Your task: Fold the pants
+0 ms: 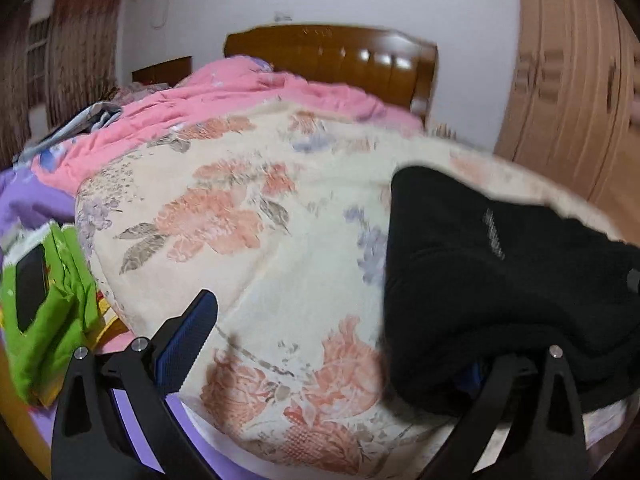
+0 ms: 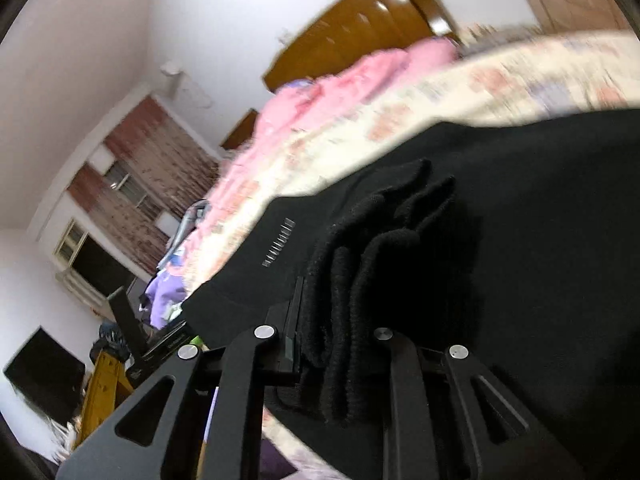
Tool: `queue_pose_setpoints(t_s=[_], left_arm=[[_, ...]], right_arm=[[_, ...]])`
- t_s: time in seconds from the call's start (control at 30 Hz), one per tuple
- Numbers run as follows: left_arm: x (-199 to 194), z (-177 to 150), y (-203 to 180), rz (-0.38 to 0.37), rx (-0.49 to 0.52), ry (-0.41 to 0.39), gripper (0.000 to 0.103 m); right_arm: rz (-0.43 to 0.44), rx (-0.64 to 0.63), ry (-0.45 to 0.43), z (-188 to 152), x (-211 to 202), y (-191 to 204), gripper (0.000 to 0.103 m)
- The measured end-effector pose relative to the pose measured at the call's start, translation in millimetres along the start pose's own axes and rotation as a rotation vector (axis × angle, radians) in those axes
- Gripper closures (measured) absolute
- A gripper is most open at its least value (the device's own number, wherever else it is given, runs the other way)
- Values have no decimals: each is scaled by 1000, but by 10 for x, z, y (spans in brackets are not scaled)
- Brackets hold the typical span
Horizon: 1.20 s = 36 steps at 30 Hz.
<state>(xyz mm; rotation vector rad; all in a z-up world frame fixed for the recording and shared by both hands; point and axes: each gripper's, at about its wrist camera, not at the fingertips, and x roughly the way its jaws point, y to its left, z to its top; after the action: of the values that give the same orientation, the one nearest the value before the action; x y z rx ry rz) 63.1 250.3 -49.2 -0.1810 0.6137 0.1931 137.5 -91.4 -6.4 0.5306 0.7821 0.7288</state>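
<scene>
Two grippers on my rig, one pair of black pants [image 1: 500,264]. Pants: lying on the floral blanket [image 1: 260,220], toward its right side, with the pink quilt [image 1: 240,92] behind and the wooden headboard [image 1: 332,52] beyond that. Left gripper [image 1: 340,344]: I see its jaws spread wide, blue-padded left finger [image 1: 188,340] over bare blanket, right finger buried under the pants' near edge, nothing pinched. Right gripper [image 2: 340,320]: jaws nearly closed, clamped on a bunched stack of the pants' folded layers at their near edge. Green packet [image 1: 48,312]: left of the blanket.
</scene>
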Motion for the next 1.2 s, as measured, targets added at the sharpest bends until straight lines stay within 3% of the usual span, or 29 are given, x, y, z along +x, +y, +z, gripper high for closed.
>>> queue_pose_setpoints(t_s=[0.07,0.13,0.2,0.3,0.33,0.43,0.5,0.57,0.67,0.73,0.77,0.83,0.9,0.93,1.03,1.1,1.2], left_arm=[[38,3,70,-16,-52,27,2],[127,-48,35,14,-3,69,2],[141,-113,-16,43,52,74,1],[78,-133,-17,32,109,87,1],[27,-137,-31,36,150,88,1],[-227,-161,-86,75,298,83,1],[-502,-146,-78,99,340,50,1],[-782,-23,-53,72,310,-11,2],[-1011,333,-201,-69,228,-103,2],[-805,536,-592,-205,250,-61,2],[-684,565,-741,-217,275,-37,2],[-287,574,-1121,-209,344,34,2],[151,495,-1368,-133,395,142,2],[272,443,-1410,-97,405,173,2],[496,209,-1368,-76,412,260,1],[441,121,-1250,-115,379,228,1],[470,133,-1214,-121,379,253,1]], right_arm=[[-38,-6,33,-36,106,-39,86],[-108,34,89,-145,253,-257,86],[-71,73,79,-176,218,-354,87],[-115,46,98,-139,173,-256,86],[-129,40,104,-140,152,-230,85],[-231,24,104,-120,-11,-188,61],[-383,-58,-8,-62,-296,-77,61],[-433,-181,-89,9,-448,131,61],[-366,-286,-82,80,-316,424,61],[-371,-370,-31,53,-20,607,61],[-383,-405,-1,16,129,665,61],[-421,-464,74,-69,422,728,61],[-460,-518,148,-207,601,712,61],[-479,-545,184,-344,624,627,60],[-461,-593,138,-496,517,543,52],[-414,-560,118,-529,468,450,47],[-402,-554,128,-506,452,486,45]])
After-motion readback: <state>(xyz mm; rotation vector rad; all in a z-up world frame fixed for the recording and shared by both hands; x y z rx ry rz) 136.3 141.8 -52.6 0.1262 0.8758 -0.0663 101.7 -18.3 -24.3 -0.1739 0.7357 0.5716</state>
